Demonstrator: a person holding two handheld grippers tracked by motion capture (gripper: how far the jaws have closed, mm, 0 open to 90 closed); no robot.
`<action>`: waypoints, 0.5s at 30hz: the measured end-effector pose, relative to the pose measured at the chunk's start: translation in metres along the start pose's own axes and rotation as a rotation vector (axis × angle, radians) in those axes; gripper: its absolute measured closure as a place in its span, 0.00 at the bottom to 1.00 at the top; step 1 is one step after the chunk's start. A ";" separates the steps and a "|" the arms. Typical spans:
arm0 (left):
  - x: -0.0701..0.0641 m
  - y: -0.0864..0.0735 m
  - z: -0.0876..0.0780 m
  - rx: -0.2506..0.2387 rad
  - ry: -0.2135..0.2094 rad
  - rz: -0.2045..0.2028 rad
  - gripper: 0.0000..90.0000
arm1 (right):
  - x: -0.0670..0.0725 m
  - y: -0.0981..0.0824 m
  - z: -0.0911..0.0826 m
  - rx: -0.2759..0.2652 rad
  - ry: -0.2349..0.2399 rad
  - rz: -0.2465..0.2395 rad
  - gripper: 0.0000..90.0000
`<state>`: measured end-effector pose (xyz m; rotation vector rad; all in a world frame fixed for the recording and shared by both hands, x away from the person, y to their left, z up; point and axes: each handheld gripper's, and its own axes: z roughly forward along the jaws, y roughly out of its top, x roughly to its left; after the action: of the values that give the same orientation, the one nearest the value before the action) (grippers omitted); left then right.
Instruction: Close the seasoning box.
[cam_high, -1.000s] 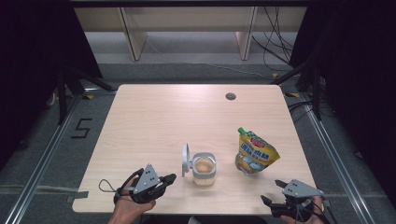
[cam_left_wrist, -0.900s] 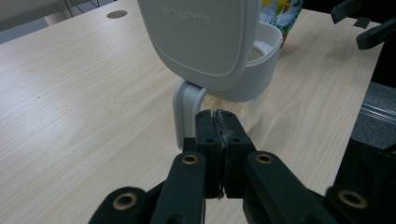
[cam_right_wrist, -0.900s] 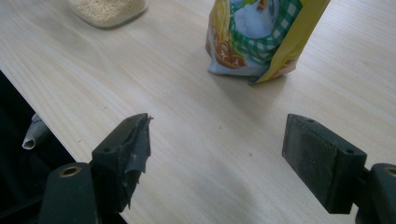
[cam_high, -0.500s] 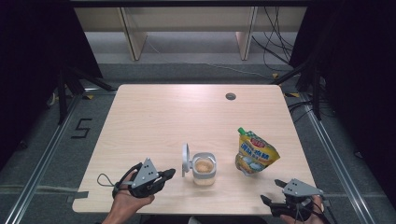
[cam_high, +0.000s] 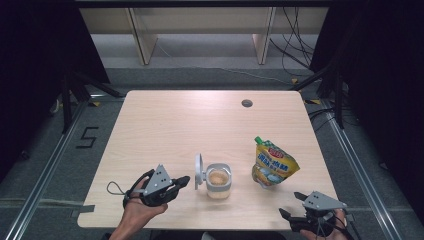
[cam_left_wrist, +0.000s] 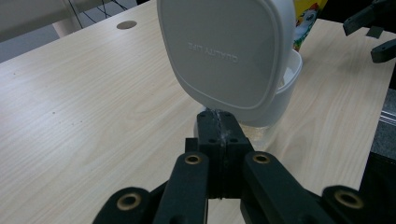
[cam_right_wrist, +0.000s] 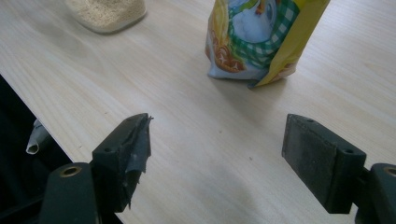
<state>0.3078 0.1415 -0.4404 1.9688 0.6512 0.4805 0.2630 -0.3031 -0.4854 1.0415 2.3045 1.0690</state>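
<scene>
A clear square container (cam_high: 218, 180) of pale grains stands near the table's front, its white hinged lid (cam_high: 199, 171) flipped up on its left side. My left gripper (cam_high: 186, 180) lies level just left of that lid, jaws shut together. In the left gripper view the closed tips (cam_left_wrist: 218, 116) sit right under the lid's (cam_left_wrist: 229, 51) lower edge; whether they touch it I cannot tell. A yellow spouted pouch (cam_high: 272, 164) stands right of the container. My right gripper (cam_high: 291, 204) hovers at the front right edge, open and bare (cam_right_wrist: 217, 135), facing the pouch (cam_right_wrist: 257, 37).
The light wooden table (cam_high: 175, 125) has a round cable hole (cam_high: 246, 103) at its far right. Black frame legs and grey floor surround it. The container (cam_right_wrist: 107, 11) sits at the top left of the right gripper view.
My left gripper has edged slightly toward the lid, its tips now a bit higher in the high view. The right gripper has stayed put.
</scene>
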 end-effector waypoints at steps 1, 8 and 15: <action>0.000 0.001 0.000 0.000 0.000 0.002 0.99 | 0.000 0.000 0.000 0.003 -0.001 -0.014 0.27; -0.004 0.009 0.003 -0.017 -0.004 0.014 0.99 | 0.000 0.001 0.001 0.001 0.003 -0.012 0.27; -0.008 0.016 0.005 -0.019 -0.013 0.028 0.99 | 0.001 0.001 0.001 0.000 0.009 -0.010 0.28</action>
<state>0.3085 0.1269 -0.4294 1.9636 0.6097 0.4886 0.2634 -0.3013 -0.4855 1.0258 2.3145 1.0718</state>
